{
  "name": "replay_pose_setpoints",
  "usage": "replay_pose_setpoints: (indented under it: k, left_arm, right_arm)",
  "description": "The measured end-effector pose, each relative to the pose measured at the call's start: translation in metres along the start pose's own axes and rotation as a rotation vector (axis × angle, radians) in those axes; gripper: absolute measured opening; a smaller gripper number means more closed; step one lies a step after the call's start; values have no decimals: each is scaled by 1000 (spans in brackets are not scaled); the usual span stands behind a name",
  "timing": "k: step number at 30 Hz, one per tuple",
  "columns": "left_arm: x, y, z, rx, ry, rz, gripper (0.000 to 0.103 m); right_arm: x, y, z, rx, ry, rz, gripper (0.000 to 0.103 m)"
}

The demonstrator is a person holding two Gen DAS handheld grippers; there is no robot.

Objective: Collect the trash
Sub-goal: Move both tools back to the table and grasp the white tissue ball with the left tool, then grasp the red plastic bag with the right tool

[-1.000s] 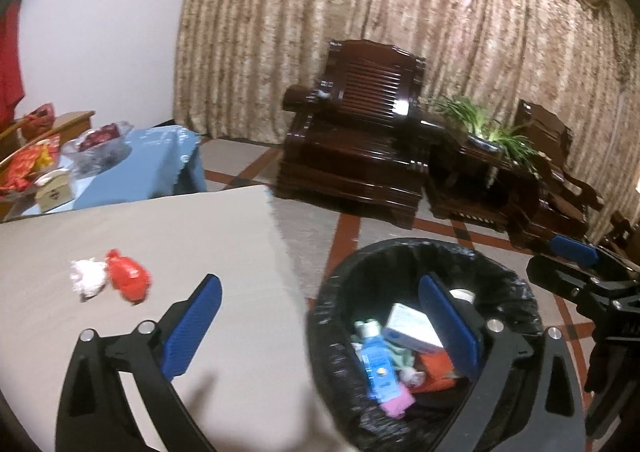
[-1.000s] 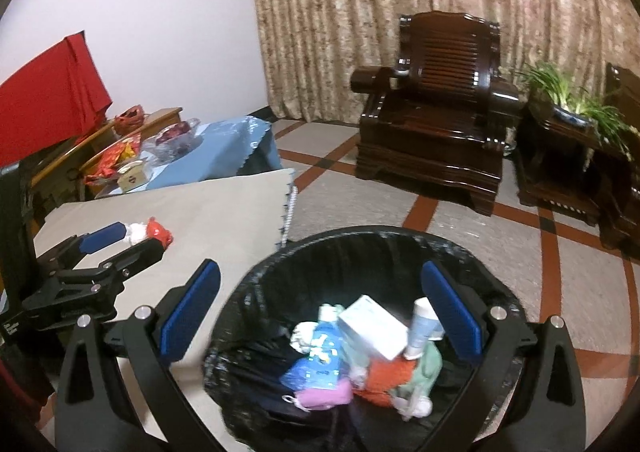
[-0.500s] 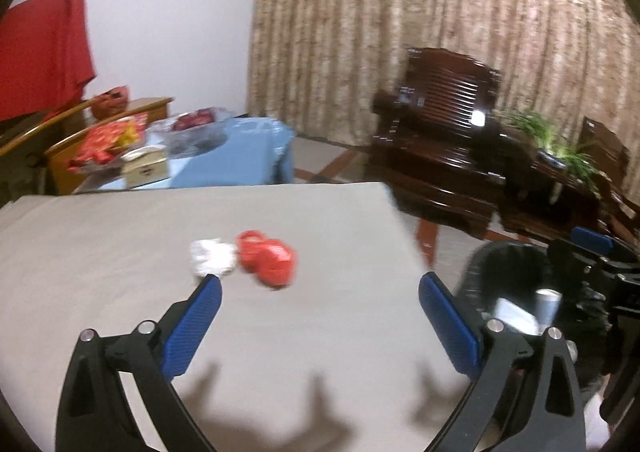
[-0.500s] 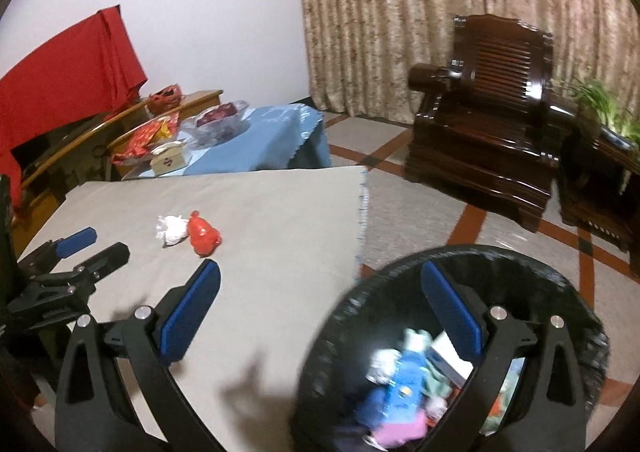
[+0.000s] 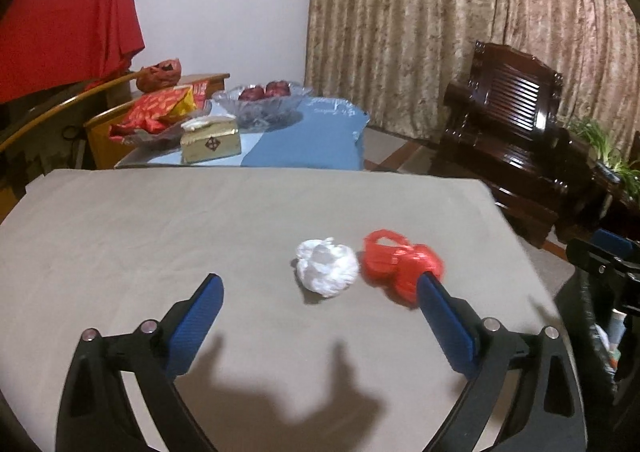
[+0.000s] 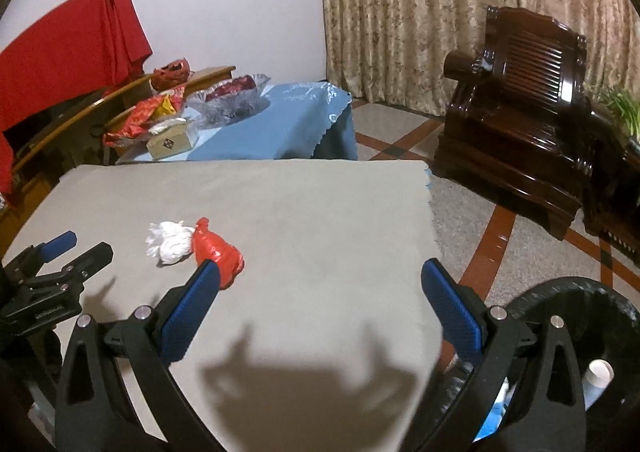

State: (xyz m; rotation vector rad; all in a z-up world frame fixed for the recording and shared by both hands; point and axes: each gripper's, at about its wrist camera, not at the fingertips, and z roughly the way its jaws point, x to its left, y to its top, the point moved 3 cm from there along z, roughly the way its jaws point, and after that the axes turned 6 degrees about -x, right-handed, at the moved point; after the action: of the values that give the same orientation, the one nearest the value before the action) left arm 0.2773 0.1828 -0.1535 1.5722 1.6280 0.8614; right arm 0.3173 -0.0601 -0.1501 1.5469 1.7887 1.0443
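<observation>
**Now reaching for the last two scraps**

Both tools hang over the worktop [image 5: 160,220] with nothing in them. The left tool [image 5: 318,302] has its jaws spread wide and points at two bits of trash: a white wad [image 5: 327,267] and a red bag [image 5: 400,262], lying just beside each other, perhaps touching. The wad sits roughly between the left tool's fingers but ahead of them; the bag lies partly behind the right-hand blue pad. The right tool [image 6: 320,284] is likewise spread open, off to the side, with the red bag [image 6: 218,252] near its left pad and the wad [image 6: 170,244] beyond. The bin [image 6: 580,316], lined in black and already holding some rubbish, stands on the floor beside the worktop's near corner.

The step in hand looks like the approach for a pick. Next, the left tool would need to lower, centre one soft piece between its pads and close gently; the two lie so near each other that catching both, or nudging one away, is a risk.
</observation>
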Motion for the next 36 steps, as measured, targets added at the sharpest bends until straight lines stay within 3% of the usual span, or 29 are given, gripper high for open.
replay_pose_setpoints:
  k: [7,17,19,23,30,36]
  left_arm:
    - [6,-7,53,67,-7,5,90]
    - [6,-17,101,161,-20,-17,83]
    - [6,-18,104,177,-34,-23,82]
    - [3,-19,107,195,-104,-36,49]
    - [11,-16,92,160,-105,-59,44]
    - [37,-13,78,139,-43,-59,43]
  right_arm:
    - [4,0,42,33,-13,-4,98]
    - [11,-1,68,51,-5,-32,98]
    - [12,-2,72,56,0,-32,98]
    - [15,-3,77,63,9,-29,98]
    - [31,-1,79,58,41,-40,98]
    - [51,-3,87,68,82,-53,98]
